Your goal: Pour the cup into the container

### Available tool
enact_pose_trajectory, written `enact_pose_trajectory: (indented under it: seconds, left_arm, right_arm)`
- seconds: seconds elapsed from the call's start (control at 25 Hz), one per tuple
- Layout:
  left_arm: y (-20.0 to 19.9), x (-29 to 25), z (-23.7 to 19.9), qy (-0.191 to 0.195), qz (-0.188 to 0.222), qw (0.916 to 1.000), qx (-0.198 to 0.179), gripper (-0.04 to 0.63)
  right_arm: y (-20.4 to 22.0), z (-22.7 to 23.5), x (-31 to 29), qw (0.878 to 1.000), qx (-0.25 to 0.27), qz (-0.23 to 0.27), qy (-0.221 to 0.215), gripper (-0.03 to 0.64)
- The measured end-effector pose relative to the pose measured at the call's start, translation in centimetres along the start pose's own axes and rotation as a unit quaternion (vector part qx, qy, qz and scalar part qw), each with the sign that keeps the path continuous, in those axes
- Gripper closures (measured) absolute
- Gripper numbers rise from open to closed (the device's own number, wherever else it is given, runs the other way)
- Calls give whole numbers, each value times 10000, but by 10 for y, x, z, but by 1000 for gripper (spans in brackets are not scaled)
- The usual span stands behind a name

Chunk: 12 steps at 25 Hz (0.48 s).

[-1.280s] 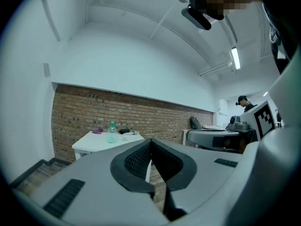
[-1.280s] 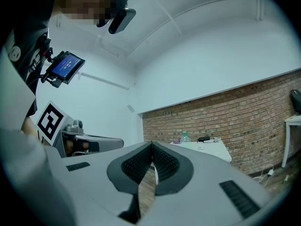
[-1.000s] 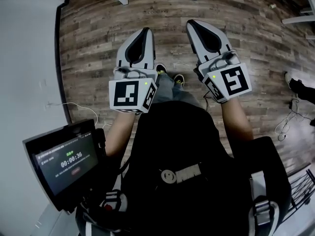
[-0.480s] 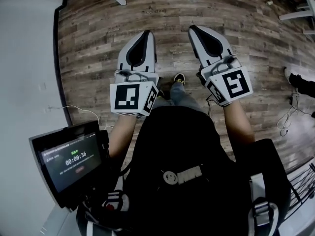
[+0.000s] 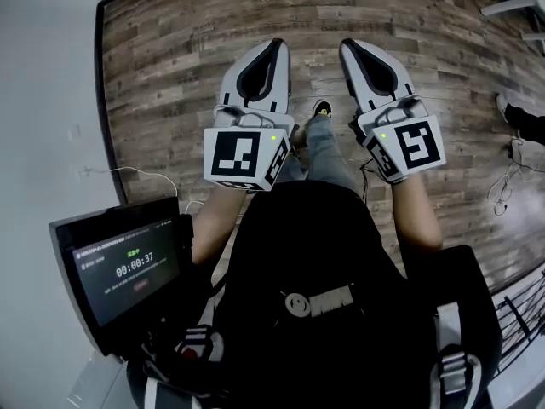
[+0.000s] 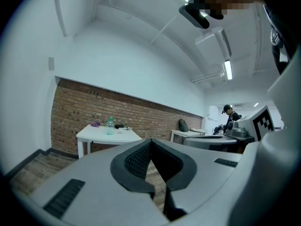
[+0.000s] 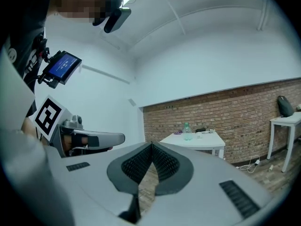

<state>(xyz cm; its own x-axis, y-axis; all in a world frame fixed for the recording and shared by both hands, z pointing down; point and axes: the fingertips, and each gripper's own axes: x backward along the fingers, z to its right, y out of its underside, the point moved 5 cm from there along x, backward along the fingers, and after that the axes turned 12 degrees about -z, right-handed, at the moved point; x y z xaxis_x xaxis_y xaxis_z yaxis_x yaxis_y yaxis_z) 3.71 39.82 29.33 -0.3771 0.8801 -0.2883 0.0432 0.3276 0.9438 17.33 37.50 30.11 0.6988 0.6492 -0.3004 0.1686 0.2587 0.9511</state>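
Wood-plank floor (image 5: 170, 75) fills the top of the head view, which shows no table. There the left gripper (image 5: 274, 45) and right gripper (image 5: 349, 46) point toward the upper edge, side by side and apart. Each gripper view shows its jaws pressed together with nothing between them. Only those views show the brick wall (image 7: 235, 112). Before it, at centre frame, a white table (image 7: 197, 142) carries a green bottle (image 7: 187, 131) with small items (image 7: 202, 132) beside it. They are too small to tell the cup or container among them. A second table (image 7: 287, 120) stands at far right. At the head view's lower left, the timer on a screen (image 5: 123, 267) reads one second later than before. Both grippers sit higher in frame than a second ago.
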Motion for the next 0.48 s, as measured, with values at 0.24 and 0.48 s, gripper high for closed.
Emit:
enact_pose_trajectory:
  seconds: [0.24, 0.48]
  left_arm:
    - [18, 56, -2, -47, -19, 10000, -21, 592]
    - [31, 85, 17, -131, -30, 9999, -17, 592]
  right_arm:
    - [7, -55, 21, 9999, 90, -72, 22, 609]
    - [16, -78, 50, 9997, 189, -108, -115, 609]
